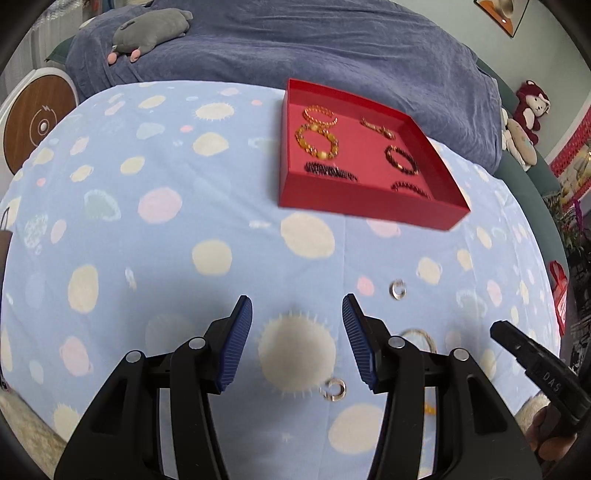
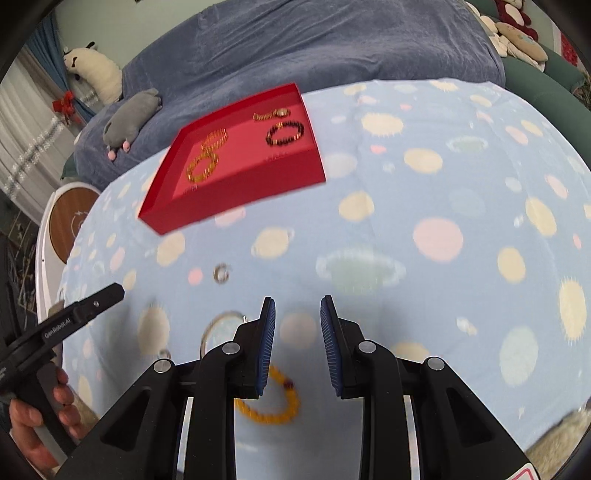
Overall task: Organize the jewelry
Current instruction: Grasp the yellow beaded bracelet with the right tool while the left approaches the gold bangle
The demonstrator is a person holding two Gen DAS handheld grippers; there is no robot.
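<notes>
A red tray (image 1: pixel 369 205) sits on the dotted blue cloth and holds several bracelets, gold ones (image 1: pixel 317 138) at its left and dark ones (image 1: pixel 402 159) at its right; it also shows in the right wrist view (image 2: pixel 236 195). My left gripper (image 1: pixel 297 341) is open and empty above the cloth. A small silver ring (image 1: pixel 334 389) lies between its fingers, another silver ring (image 1: pixel 398 289) lies ahead to the right, and a thin silver bangle (image 1: pixel 421 336) is partly hidden behind the right finger. My right gripper (image 2: pixel 297 345) is open and empty. An amber bead bracelet (image 2: pixel 273 402) lies under its left finger.
The dotted blue cloth (image 1: pixel 166 229) covers the work surface, with a dark blue blanket (image 1: pixel 295 48) and a grey plush toy (image 1: pixel 151 31) behind it. A round wooden-topped device (image 1: pixel 37 125) stands at the left. Plush toys (image 1: pixel 528 114) sit at the far right.
</notes>
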